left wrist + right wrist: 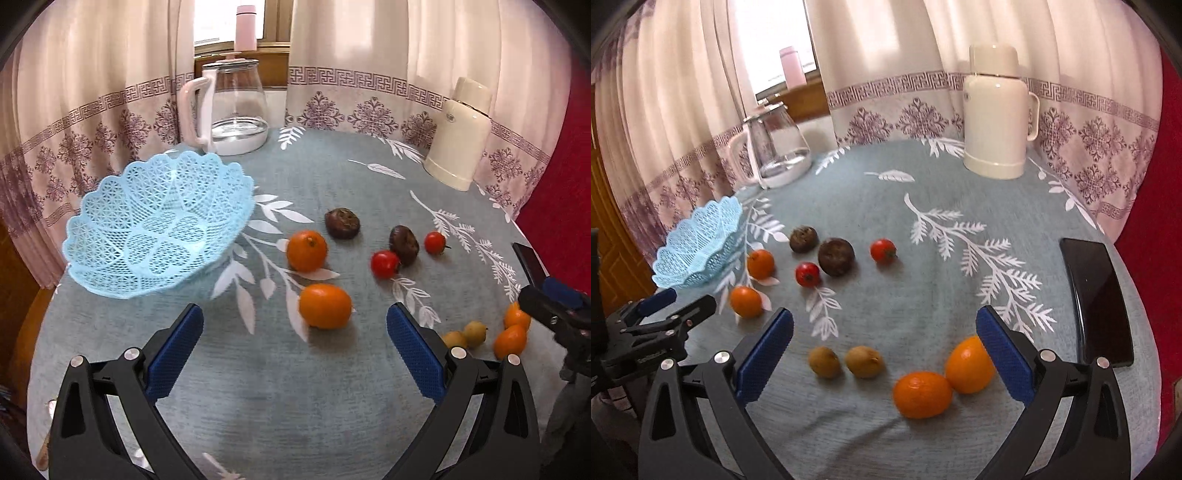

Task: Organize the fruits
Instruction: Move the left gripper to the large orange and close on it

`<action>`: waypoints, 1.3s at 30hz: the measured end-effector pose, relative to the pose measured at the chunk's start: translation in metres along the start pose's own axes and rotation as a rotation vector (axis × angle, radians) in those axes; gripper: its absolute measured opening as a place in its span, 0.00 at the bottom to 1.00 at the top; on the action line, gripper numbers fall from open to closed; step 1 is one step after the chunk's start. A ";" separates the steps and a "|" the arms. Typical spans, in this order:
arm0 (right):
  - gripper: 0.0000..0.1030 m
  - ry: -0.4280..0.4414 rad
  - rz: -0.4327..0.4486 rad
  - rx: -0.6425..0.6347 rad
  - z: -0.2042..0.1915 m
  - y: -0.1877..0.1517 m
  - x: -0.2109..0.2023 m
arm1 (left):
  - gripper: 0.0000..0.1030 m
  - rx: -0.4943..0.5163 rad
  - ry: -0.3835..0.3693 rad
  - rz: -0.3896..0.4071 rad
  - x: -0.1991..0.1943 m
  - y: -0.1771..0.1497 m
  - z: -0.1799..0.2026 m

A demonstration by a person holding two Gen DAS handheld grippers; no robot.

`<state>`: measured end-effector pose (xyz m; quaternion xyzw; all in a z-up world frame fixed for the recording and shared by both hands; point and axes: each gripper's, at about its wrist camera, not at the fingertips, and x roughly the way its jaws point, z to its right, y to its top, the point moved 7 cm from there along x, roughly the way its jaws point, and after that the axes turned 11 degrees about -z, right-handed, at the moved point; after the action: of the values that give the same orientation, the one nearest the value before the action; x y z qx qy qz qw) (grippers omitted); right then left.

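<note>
Backdrop: cream curtains (886, 55) with a purple patterned border are hung behind a round table (923, 295) covered by a grey-blue cloth printed with white leaves.
Flask: a cream thermos (995, 110) is set upright at the far right of the table.
Kettle: a glass kettle (229, 107) with a white handle is stood at the far left.
Basket: a light blue lattice basket (159, 229) is placed at the left edge, with nothing seen inside.
Phone: a dark phone (1097, 299) is laid flat near the right edge.
Left gripper: the left gripper (295, 354) is held low over the cloth with jaws wide apart; one orange fruit (325, 305) is seen just ahead, between the fingers.
Right gripper: the right gripper (884, 358) is likewise spread, nothing gripped; two touching orange fruits (945, 380) and two small yellow-brown fruits (846, 361) lie between its fingers.
Mid-table fruit: another orange fruit (306, 250), two dark brown fruits (373, 230) and two red tomatoes (410, 253) are scattered right of the basket.
</note>
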<state>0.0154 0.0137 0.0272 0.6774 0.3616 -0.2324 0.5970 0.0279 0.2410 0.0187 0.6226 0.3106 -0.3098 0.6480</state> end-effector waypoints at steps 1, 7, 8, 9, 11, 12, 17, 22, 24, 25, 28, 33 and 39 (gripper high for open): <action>0.95 0.006 0.009 0.004 0.000 0.000 -0.002 | 0.98 -0.004 -0.002 -0.002 -0.001 -0.001 -0.002; 0.95 0.019 0.042 0.031 0.006 0.002 -0.010 | 0.98 0.011 -0.023 -0.019 0.007 -0.002 0.006; 0.95 0.021 0.042 0.036 0.008 0.002 -0.010 | 0.98 0.020 -0.027 -0.023 0.010 0.000 0.010; 0.95 0.021 0.039 0.039 0.010 0.001 -0.008 | 0.98 0.024 -0.033 -0.031 0.014 0.001 0.013; 0.95 0.023 0.028 0.050 0.015 0.000 -0.006 | 0.97 0.023 -0.044 -0.054 0.022 0.001 0.018; 0.95 0.024 0.021 0.056 0.018 -0.002 -0.004 | 0.95 0.019 -0.049 -0.069 0.027 0.001 0.019; 0.95 0.027 -0.004 0.075 0.027 -0.006 0.004 | 0.87 0.001 -0.067 -0.133 0.049 0.000 0.023; 0.95 0.028 -0.022 0.072 0.028 -0.007 0.011 | 0.77 0.008 -0.070 -0.161 0.063 0.001 0.028; 0.95 0.027 -0.030 0.070 0.028 -0.007 0.014 | 0.68 0.006 -0.076 -0.171 0.067 0.000 0.029; 0.95 0.027 -0.035 0.071 0.028 -0.008 0.015 | 0.65 0.003 -0.078 -0.175 0.069 0.000 0.028; 0.95 0.025 -0.050 0.071 0.029 -0.011 0.020 | 0.53 -0.010 -0.076 -0.175 0.072 0.000 0.025; 0.95 0.026 -0.077 0.055 0.026 -0.020 0.024 | 0.42 -0.019 -0.094 -0.160 0.070 0.001 0.023; 0.95 0.026 -0.087 -0.002 0.013 -0.030 0.023 | 0.42 -0.018 -0.096 -0.142 0.065 0.000 0.022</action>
<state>0.0084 0.0070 -0.0114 0.6634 0.3989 -0.2489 0.5821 0.0678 0.2183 -0.0320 0.5777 0.3252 -0.3815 0.6442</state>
